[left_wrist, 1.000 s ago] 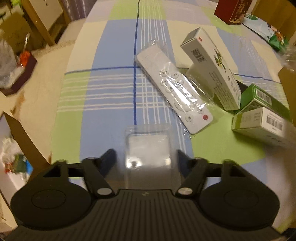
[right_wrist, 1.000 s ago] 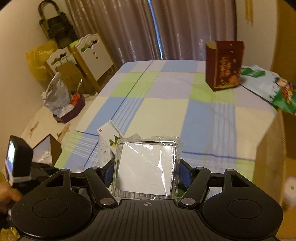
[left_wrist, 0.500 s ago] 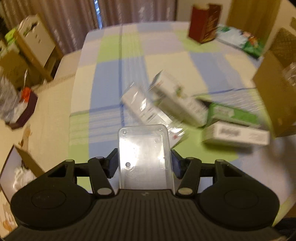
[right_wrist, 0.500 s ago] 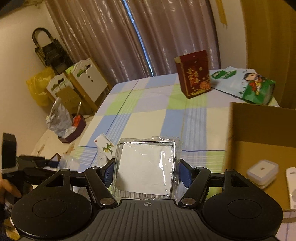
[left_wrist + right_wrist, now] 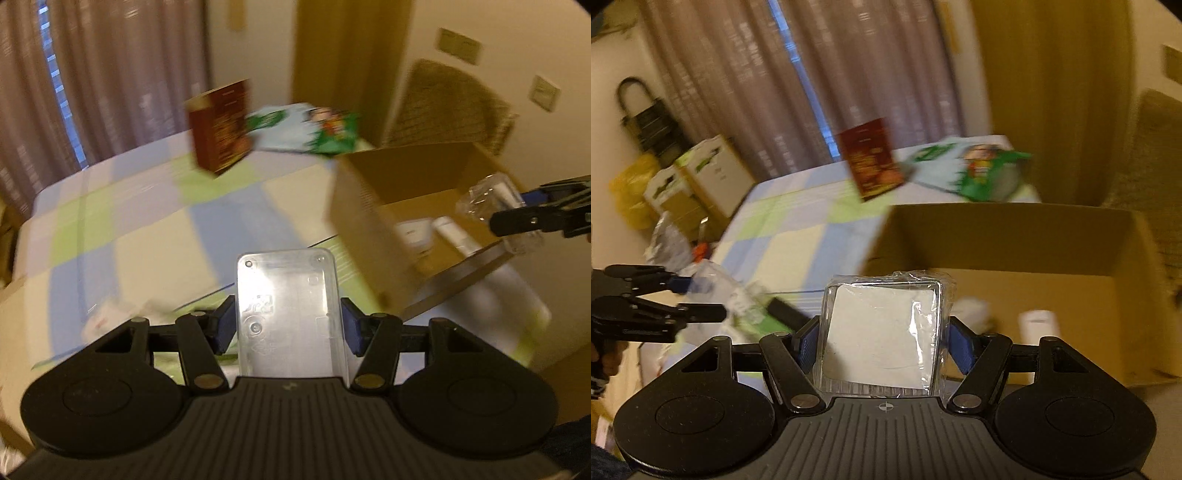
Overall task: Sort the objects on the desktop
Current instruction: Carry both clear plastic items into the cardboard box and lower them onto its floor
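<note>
Your left gripper [image 5: 288, 326] and right gripper [image 5: 882, 345] match: black ribbed housing flanked by two round discs, black linkage arms with silver pivot screws, blue fingers [image 5: 225, 326] ahead of the housing.

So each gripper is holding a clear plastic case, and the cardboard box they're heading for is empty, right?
Not empty. The right wrist view shows the cardboard box already holds white items. Each gripper, left and right, does hold a clear plastic case.

left wrist: above table [image 5: 229, 206], facing far right toward cardboard box [image 5: 373, 221] | right wrist: close over box [image 5: 997, 236], facing far | shared: box, red carton [image 5: 221, 129] [image 5: 873, 158], curtains; each view sees the other hand-held gripper.
</note>
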### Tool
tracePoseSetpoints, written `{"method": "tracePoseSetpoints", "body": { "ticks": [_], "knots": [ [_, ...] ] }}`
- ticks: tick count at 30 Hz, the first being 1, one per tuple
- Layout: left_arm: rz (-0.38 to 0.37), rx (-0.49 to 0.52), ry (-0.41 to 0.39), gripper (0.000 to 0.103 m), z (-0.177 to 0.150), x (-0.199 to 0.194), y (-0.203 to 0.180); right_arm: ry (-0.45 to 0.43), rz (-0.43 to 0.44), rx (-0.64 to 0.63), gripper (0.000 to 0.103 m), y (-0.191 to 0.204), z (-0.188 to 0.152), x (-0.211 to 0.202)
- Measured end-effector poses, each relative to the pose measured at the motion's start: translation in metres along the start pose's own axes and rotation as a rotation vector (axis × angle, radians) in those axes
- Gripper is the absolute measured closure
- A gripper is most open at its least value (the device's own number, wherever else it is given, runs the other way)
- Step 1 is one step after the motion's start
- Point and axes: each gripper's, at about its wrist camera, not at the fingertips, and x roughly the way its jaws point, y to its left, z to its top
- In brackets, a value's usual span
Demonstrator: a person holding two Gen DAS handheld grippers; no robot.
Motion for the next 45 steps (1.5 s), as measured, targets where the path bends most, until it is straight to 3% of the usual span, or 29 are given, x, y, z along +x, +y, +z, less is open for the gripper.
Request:
{"method": "tracePoseSetpoints", "body": {
  "ticks": [10,22,39,43,45],
  "knots": [
    [-0.126,0.154,-0.035,0.050,0.070,0.047,-0.081,-0.009,-0.067,0.054,0.035,-0.087,0.022,-0.028],
    [-0.245,0.350,0.084,0.050,0.102,0.119,-0.132,0.125,-0.042,-0.051,0.035,-0.138,0.032,-0.002],
    [-0.285,0.425,0.465,0.050,0.098,0.213,-0.152,0.417,-0.044,-0.275,0.035,-0.163,0.028,0.070],
    [-0.301,0.384,0.547,0.050,0.094,0.230,-0.148,0.447,-0.053,-0.315,0.035,-0.164,0.027,0.078],
    [-0.271,0.398,0.559,0.050,0.093,0.236,-0.149,0.457,-0.061,-0.330,0.035,-0.163,0.028,0.079]
  ]
}}
